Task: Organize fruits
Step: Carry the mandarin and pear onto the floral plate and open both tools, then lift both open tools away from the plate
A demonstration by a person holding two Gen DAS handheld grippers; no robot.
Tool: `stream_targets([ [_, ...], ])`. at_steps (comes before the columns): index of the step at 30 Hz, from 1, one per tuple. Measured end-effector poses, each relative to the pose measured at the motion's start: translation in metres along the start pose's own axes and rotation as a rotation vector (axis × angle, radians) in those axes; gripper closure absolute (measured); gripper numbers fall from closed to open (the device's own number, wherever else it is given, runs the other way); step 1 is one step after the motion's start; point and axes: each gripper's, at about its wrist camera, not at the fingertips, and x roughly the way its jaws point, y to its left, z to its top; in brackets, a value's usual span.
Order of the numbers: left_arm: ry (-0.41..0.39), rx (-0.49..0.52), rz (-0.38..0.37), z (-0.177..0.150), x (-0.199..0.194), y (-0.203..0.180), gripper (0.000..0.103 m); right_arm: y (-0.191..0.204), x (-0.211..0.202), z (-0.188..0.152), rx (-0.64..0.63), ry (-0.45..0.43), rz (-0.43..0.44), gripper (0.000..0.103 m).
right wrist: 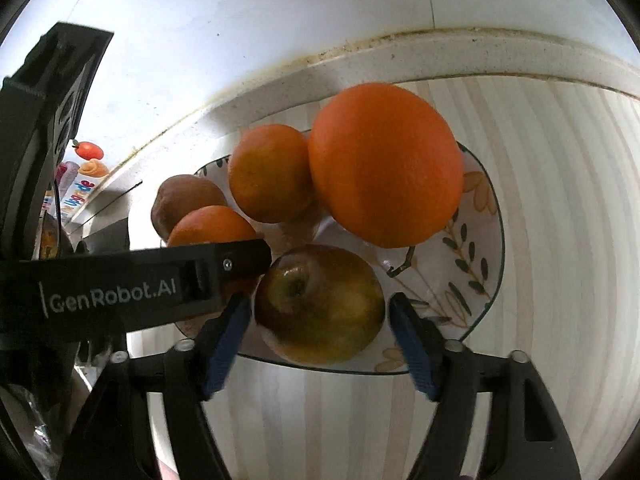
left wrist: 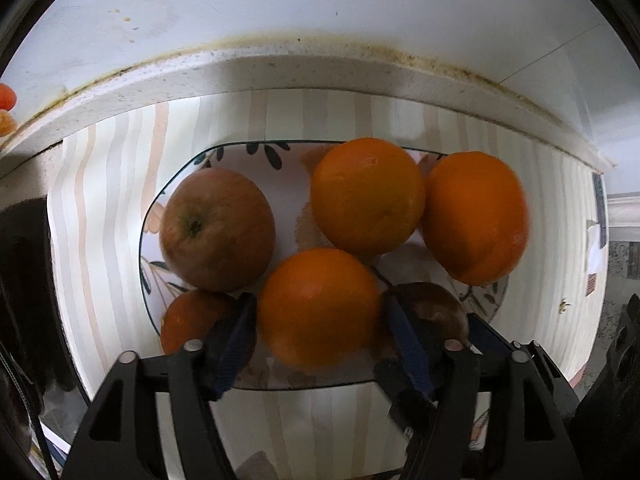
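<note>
An oval floral plate [left wrist: 176, 184] on a striped mat holds a red-brown apple [left wrist: 218, 230], a darker apple [left wrist: 434, 308] and several oranges. My left gripper [left wrist: 320, 320] points down over the plate's near side. Its blue pads flank one orange [left wrist: 320, 308] that rests on the plate, and they stand open close beside it. In the right wrist view my right gripper [right wrist: 320, 316] is open around the dark greenish-red apple [right wrist: 320, 304], which lies on the plate [right wrist: 494, 200], with a slim gap at each pad. A large orange [right wrist: 384, 164] sits just behind it.
The striped mat [left wrist: 100, 220] lies on a speckled counter whose raised back ledge [left wrist: 280, 68] meets a white wall. The left tool's black housing [right wrist: 140, 284] crosses the right wrist view over the plate's left part. Small red and orange items [right wrist: 90, 152] sit far left.
</note>
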Motion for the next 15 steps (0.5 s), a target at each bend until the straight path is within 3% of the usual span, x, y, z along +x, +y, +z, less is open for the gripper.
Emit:
stream_targets([
  [3, -0.025, -0.015, -0.001, -0.002, -0.016, 0.000, 0.016, 0.002, -0.012, -0.001, -0.011, 0.005, -0.006, 0.011],
  [8, -0.095, -0.020, 0.007, -0.016, -0.050, 0.006, 0.016, 0.001, -0.042, -0.006, -0.009, -0.005, -0.084, 0.007],
  [15, -0.204, -0.021, 0.077, -0.061, -0.092, 0.021, 0.016, 0.006, -0.084, -0.018, -0.030, -0.034, -0.227, 0.006],
])
